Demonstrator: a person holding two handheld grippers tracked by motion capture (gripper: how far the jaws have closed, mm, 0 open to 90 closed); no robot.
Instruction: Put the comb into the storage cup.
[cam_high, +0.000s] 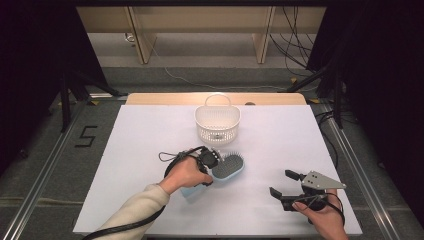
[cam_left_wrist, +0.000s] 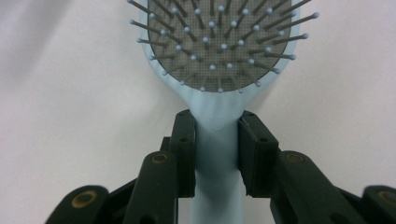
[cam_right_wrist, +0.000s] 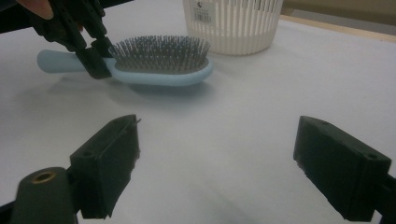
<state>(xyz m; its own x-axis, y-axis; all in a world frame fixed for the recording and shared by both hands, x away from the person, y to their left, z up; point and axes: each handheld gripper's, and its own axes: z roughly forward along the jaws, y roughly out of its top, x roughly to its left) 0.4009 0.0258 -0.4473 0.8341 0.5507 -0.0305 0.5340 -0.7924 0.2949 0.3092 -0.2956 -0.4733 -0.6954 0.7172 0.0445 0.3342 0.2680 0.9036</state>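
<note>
A light blue hairbrush (cam_high: 229, 167) with grey bristles lies bristles-up near the middle of the white table. My left gripper (cam_high: 210, 161) is shut on the brush's handle just below the head, and both pads (cam_left_wrist: 185, 140) press the handle's sides in the left gripper view, where the hairbrush (cam_left_wrist: 219, 42) head fills the top. The right gripper view shows the hairbrush (cam_right_wrist: 161, 63) at the far left with the left gripper (cam_right_wrist: 95, 58) clamped on it. My right gripper (cam_high: 286, 185) rests at the front right, jaws wide open and empty, with its fingers (cam_right_wrist: 109, 163) spread apart.
A white slotted basket (cam_high: 217, 122) with a handle stands just behind the brush, and the same basket (cam_right_wrist: 233, 23) is beyond the brush in the right gripper view. The white sheet (cam_high: 150, 145) covers the table; its edges drop off at left, right and front.
</note>
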